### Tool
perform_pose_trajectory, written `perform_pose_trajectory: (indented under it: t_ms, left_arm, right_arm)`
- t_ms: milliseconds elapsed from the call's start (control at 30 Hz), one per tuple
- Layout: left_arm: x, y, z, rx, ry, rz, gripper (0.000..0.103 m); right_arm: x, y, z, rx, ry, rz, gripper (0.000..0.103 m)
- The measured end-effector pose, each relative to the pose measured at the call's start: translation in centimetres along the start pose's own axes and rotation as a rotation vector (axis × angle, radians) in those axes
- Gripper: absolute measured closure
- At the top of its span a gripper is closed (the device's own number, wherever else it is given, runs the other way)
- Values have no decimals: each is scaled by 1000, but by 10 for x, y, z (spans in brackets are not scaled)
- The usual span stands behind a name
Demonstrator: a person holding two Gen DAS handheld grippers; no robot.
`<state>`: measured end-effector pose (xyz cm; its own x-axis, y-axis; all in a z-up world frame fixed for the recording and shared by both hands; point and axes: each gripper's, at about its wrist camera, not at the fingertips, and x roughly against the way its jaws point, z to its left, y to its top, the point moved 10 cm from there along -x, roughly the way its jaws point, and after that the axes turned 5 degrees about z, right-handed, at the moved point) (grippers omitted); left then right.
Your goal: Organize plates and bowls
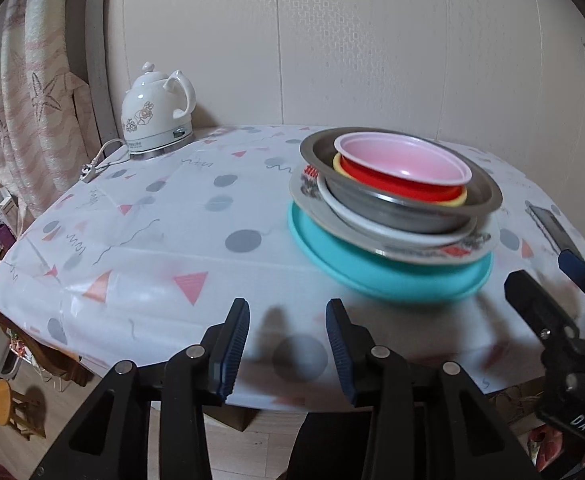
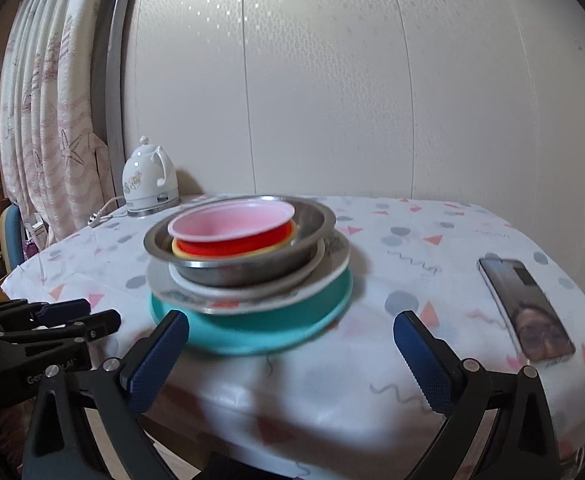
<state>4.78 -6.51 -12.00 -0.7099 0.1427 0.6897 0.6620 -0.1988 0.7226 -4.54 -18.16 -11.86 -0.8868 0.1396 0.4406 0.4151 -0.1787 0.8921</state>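
Note:
One stack of dishes stands on the patterned tablecloth. From the bottom it is a teal plate, a printed plate, a white dish, a metal bowl, then yellow, red and pink bowls. My left gripper is open at the near table edge, left of the stack, with nothing between its fingers. My right gripper is open wide in front of the teal plate, not touching it. Each gripper also shows in the other view: right gripper, left gripper.
A white flowered kettle stands at the back left corner with its cord and plug. A phone lies face up right of the stack. Curtains hang at the left. A wooden stool is on the floor.

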Motion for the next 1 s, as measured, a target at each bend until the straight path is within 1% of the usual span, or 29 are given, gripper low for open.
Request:
perform_pose_trajectory:
  t_ms: [67,233,367,467,633,800,1000]
  left_arm:
    - [0,-6,2,-4,33,12,62]
    - [-1,-16,-3,-16,35,30,62]
    - [1,-20,-9,-38,71,26,62]
    - [1,-21,-12,-29,49,28,62]
    - [1,-20,-11,-6,39,20,62]
    - [3,-22,-12,5,32,11,62]
    - [5,-24,-14,-7,41,4,62]
  right_arm:
    - [0,-7,-3,-10,-20,5,0]
    - [3,-15,-13,-57,-44,7,0]
    - [8,-21,-16,-67,-58,-16,0]
    - [5,-29,-16,-57,-75,4,0]
    - [-3,-41,-12,-55,-61,53,0]
    - [-2,-43,-7,-29,-60,43,0]
    - [-4,-43,-11,-46,-63,51,0]
